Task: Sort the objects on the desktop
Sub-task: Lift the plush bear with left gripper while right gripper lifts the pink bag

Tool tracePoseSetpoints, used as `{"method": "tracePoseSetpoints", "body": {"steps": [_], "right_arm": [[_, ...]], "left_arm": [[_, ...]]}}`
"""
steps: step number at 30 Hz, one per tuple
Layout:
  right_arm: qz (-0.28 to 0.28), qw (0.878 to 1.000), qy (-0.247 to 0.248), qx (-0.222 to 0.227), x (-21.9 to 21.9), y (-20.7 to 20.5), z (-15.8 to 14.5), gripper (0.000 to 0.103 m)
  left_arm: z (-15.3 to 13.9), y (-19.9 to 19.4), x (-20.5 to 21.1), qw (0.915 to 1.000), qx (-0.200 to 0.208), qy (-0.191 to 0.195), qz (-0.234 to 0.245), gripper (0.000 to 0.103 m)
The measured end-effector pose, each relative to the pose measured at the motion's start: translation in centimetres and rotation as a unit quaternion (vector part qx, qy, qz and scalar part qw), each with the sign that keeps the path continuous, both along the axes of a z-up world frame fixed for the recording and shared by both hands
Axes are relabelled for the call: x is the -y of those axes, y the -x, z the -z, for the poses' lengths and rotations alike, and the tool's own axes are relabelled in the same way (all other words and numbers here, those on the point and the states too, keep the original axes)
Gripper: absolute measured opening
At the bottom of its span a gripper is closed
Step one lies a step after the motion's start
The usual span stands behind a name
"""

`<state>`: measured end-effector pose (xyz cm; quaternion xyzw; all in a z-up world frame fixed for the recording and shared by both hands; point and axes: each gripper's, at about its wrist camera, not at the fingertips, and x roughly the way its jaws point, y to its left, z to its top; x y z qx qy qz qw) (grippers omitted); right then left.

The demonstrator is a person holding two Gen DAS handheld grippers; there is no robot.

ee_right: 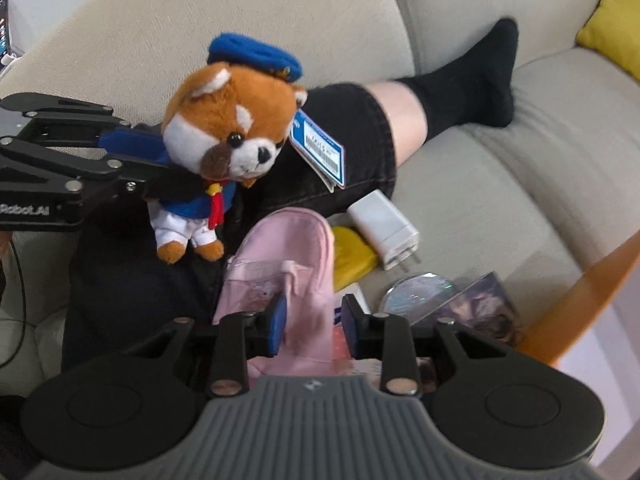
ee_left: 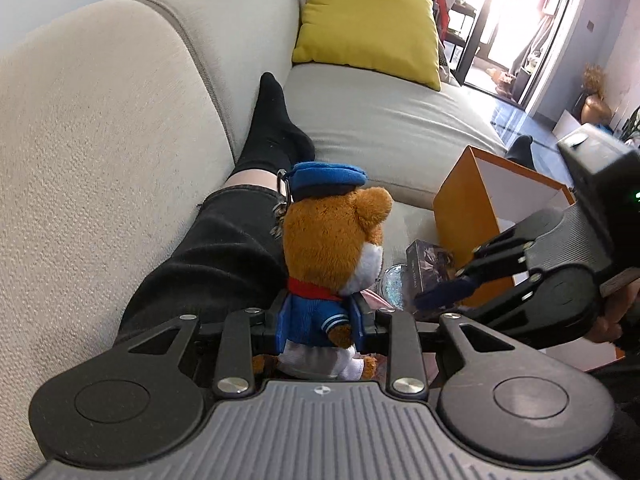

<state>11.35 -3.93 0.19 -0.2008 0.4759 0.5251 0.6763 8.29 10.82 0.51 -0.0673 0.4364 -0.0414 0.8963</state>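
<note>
Sofa (ee_left: 120,140), beige, carries everything; no desk in view. A person's leg (ee_left: 224,240) in black trousers and a black sock lies along the seat. Yellow cushion (ee_left: 366,26) sits far back on the sofa, well apart from the work.

Orange box (ee_left: 464,216) stands open on the seat edge, white inside; looks like the sorting bin, though that is a guess.

Plush bear (ee_right: 224,128), blue cap, blue jacket, red scarf, price tag hanging off its ear, is lifted clear of the seat. Left claw (ee_left: 316,320) is clamped on its jacket at the waist, pads pressing both sides.

Pink pouch (ee_right: 288,264) lies on the seat beside the leg. Right claw (ee_right: 314,320) is part open, pointing down, pads either side of the pouch's raised fold but not squeezing it; nothing held.

White charger (ee_right: 384,228) lies just beyond the pouch, a yellow item (ee_right: 352,252) between them. Round clear disc (ee_right: 416,288) and a dark printed card pack (ee_right: 480,304) lie near the box.

Step in hand: bear picked, in transit; right side lining up on the pouch. Next move probably calls for carrying the bear over the box opening and letting go, and for closing the right claw squarely on the pouch fold. Soft fabric could slip.
</note>
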Motion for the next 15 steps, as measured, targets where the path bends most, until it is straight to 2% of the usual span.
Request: {"method": "tracePoseSetpoints", "body": {"steps": [5,7,10,15], "right_arm": [[0.010,0.999,0.010,-0.041,-0.9,-0.7,2.1,0.037],[0.020,0.998,0.005,-0.055,-0.8,-0.8,2.4,0.030],[0.020,0.999,0.000,-0.045,-0.4,-0.2,1.7,0.025],[0.010,1.000,-0.016,-0.004,0.7,1.3,-0.9,0.023]], "left_arm": [[0.2,0.1,-0.4,0.9999,0.003,0.009,-0.010,0.034],[0.3,0.2,-0.4,0.9999,0.005,0.011,-0.011,0.034],[0.3,0.1,-0.6,0.9998,0.007,0.016,-0.013,0.035],[0.2,0.3,-0.6,0.9994,0.009,0.024,-0.024,0.034]]}}
